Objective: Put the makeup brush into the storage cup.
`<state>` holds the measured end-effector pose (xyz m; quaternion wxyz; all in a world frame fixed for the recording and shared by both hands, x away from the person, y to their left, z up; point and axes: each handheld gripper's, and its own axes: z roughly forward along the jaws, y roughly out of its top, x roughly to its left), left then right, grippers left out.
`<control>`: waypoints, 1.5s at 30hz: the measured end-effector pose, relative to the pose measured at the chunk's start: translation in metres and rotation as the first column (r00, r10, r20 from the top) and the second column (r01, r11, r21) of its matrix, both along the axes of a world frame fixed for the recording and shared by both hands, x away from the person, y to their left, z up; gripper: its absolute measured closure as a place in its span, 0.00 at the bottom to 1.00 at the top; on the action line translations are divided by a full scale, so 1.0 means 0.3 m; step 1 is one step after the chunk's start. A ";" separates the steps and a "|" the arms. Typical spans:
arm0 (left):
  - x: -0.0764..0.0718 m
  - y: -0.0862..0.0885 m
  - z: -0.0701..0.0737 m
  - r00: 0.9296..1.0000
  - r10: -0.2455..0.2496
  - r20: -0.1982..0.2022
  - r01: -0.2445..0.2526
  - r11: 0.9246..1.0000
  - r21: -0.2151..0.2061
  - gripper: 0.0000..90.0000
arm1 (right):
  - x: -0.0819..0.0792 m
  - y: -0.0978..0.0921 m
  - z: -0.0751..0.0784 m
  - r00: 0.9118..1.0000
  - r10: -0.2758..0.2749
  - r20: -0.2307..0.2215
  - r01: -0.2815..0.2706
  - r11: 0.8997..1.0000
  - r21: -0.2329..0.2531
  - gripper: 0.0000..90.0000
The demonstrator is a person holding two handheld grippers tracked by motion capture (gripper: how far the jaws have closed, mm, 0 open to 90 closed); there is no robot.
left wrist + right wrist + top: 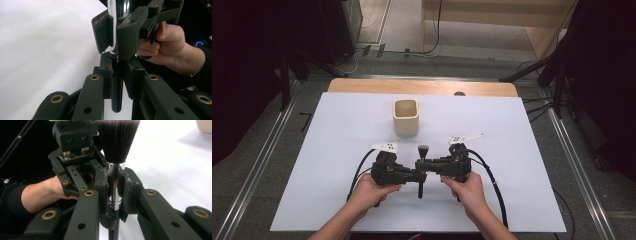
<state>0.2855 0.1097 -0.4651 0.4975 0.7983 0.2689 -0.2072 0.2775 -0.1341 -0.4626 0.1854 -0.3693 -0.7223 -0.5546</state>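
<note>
- The counter [332, 165] is a wide, flat white sheet, smooth and matt, with a wooden edge along its far side.
- A cream cup [406, 117] with a squarish shape and rounded corners stands upright on the counter, beyond both claws and apart from them.
- The makeup brush [421, 170] is held above the near part of the counter, between the two hands. It has a thin black handle, a shiny chrome collar and dark bristles with pale tips.
- The left claw [117, 75] is closed on the black handle, just below the collar.
- The right claw [115, 192] is closed on the chrome collar, with the bristles spreading above its jaws.
</note>
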 end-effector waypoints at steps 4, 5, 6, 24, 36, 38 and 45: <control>0.002 0.001 0.000 1.000 0.002 -0.004 -0.002 1.000 0.005 0.88 | 0.000 -0.001 0.001 1.000 -0.006 0.001 0.006 1.000 -0.004 0.87; 0.002 0.000 -0.001 1.000 0.003 -0.007 -0.003 1.000 0.007 0.88 | -0.001 -0.001 0.001 1.000 -0.006 -0.002 0.006 1.000 -0.004 0.86; 0.002 0.000 -0.001 1.000 0.003 -0.007 -0.003 1.000 0.009 0.88 | 0.000 0.000 0.000 1.000 -0.005 -0.001 0.005 1.000 -0.005 0.86; 0.006 0.006 0.005 1.000 0.024 0.007 -0.024 1.000 0.020 0.89 | 0.000 -0.014 0.011 0.998 -0.041 0.043 0.041 0.999 0.002 0.73; 0.017 0.029 0.017 0.999 0.047 0.019 -0.048 0.998 0.039 0.89 | 0.003 -0.035 0.021 0.993 -0.064 0.096 0.065 0.998 -0.012 0.57; 0.019 0.032 0.017 0.999 0.051 0.020 -0.051 0.998 0.041 0.89 | 0.005 -0.038 0.024 0.992 -0.068 0.108 0.071 0.997 -0.019 0.51; 0.021 0.037 0.018 0.998 0.059 0.022 -0.060 0.997 0.050 0.89 | 0.000 -0.040 0.044 0.980 -0.062 0.186 0.077 0.994 -0.075 0.42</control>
